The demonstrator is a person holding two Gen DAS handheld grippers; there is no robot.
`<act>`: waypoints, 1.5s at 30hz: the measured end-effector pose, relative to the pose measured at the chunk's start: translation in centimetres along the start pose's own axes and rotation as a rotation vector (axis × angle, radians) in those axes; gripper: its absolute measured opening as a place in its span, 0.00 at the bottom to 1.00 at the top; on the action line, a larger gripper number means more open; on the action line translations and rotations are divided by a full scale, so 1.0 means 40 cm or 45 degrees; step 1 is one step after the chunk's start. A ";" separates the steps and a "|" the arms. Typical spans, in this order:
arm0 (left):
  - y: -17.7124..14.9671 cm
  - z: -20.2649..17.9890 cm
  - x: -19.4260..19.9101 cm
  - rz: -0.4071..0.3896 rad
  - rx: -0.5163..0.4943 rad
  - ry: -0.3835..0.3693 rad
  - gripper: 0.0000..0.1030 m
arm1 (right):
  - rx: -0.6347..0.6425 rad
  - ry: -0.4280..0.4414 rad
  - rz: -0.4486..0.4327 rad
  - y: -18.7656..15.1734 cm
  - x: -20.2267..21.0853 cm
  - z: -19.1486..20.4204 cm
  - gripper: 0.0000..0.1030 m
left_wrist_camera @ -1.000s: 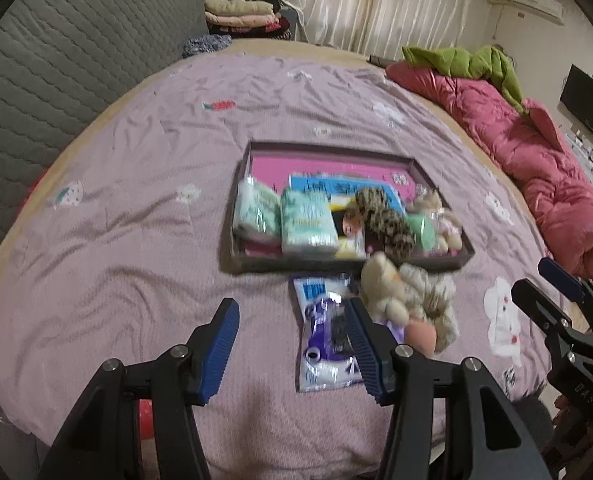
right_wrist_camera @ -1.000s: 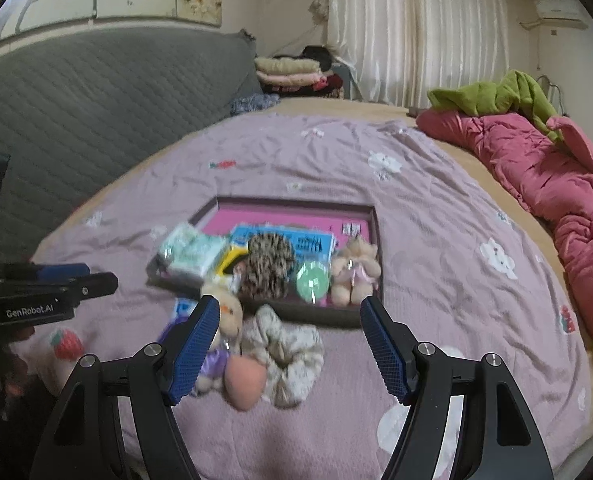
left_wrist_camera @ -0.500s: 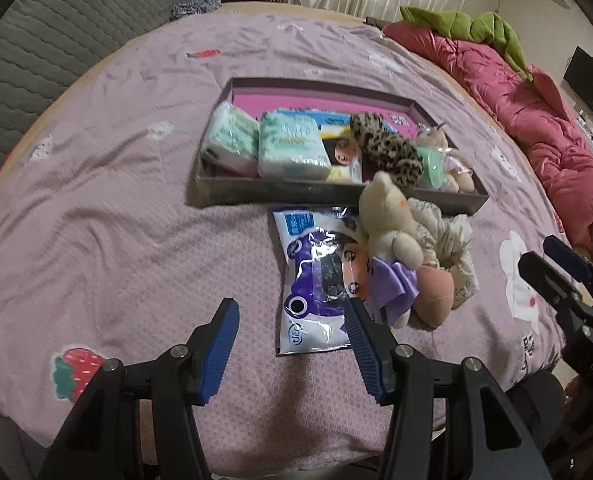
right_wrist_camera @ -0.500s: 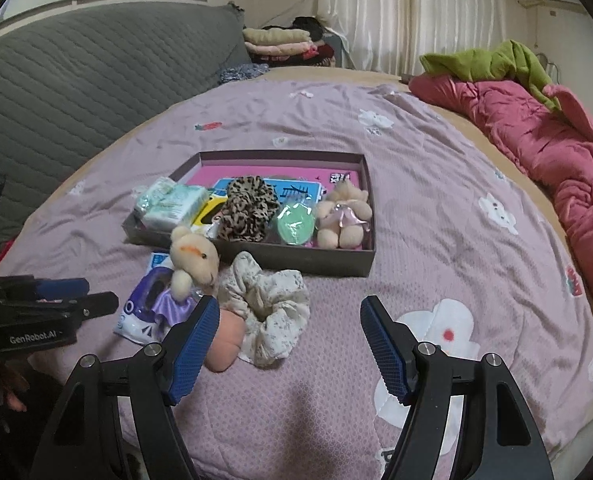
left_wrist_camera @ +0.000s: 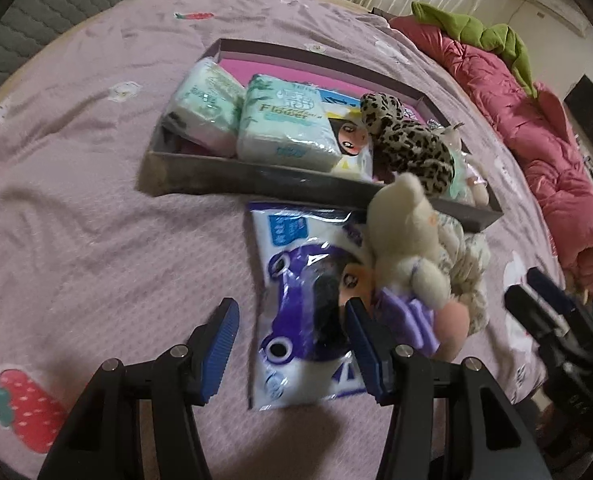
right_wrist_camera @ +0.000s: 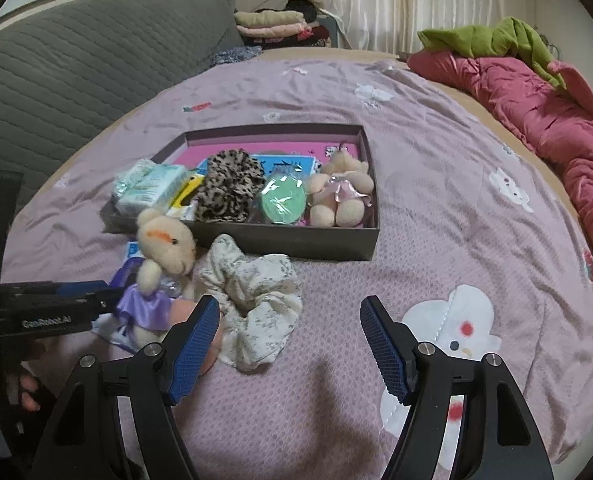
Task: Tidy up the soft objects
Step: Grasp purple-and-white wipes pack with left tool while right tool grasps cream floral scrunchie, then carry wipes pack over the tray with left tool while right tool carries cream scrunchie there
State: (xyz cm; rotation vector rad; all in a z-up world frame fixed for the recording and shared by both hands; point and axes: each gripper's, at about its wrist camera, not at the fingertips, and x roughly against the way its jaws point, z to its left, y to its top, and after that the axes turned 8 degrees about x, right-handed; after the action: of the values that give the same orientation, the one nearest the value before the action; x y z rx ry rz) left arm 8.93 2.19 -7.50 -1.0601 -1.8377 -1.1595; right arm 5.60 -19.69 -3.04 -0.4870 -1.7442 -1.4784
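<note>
Lilac bedspread (right_wrist_camera: 436, 208) with cartoon prints covers the bed and carries all the work.

Nearest, the left gripper (left_wrist_camera: 290, 334) hangs low over the spread, jaws spread wide, nothing between them. Its right finger sits over the lower edge of a purple-and-white plastic packet (left_wrist_camera: 296, 280) lying flat on the spread. The right gripper (right_wrist_camera: 290, 338) hovers likewise, jaws apart and empty; its left finger is near a peach sponge (right_wrist_camera: 212, 344), partly hidden, contact unclear.

Just beyond: a cream bear in a purple skirt (right_wrist_camera: 164, 248) lies partly on the packet, head toward the box. Beside it, touching, a white floral scrunchie (right_wrist_camera: 256, 300) rests on the spread. These four items cluster against the near wall of the box, outside it.

Next, a shallow dark box (right_wrist_camera: 312, 240) with pink floor. Inside, left to right in the right wrist view: two mint tissue packs (left_wrist_camera: 256, 120), side by side; a leopard scrunchie (right_wrist_camera: 230, 186); a green round item in clear wrap (right_wrist_camera: 283, 200); a small beige bear with pink bow (right_wrist_camera: 342, 192) in the right corner. Flat blue and yellow packets lie under them, details unreadable.

Farther: a pink quilt (right_wrist_camera: 536, 108) with a green garment (right_wrist_camera: 492, 40) on top at right, grey quilted headboard (right_wrist_camera: 76, 64) at left, folded clothes (right_wrist_camera: 272, 24) and curtains at back.
</note>
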 end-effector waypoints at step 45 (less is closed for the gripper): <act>0.061 -0.030 0.126 -0.190 0.000 -0.166 0.13 | 0.004 0.001 -0.159 0.076 0.023 -0.020 0.15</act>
State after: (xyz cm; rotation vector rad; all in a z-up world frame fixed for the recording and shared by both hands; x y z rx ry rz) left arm 9.22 3.05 -1.84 -1.0348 -2.0479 -1.2002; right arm 7.46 -19.89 -0.34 -0.3814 -1.8036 -1.5620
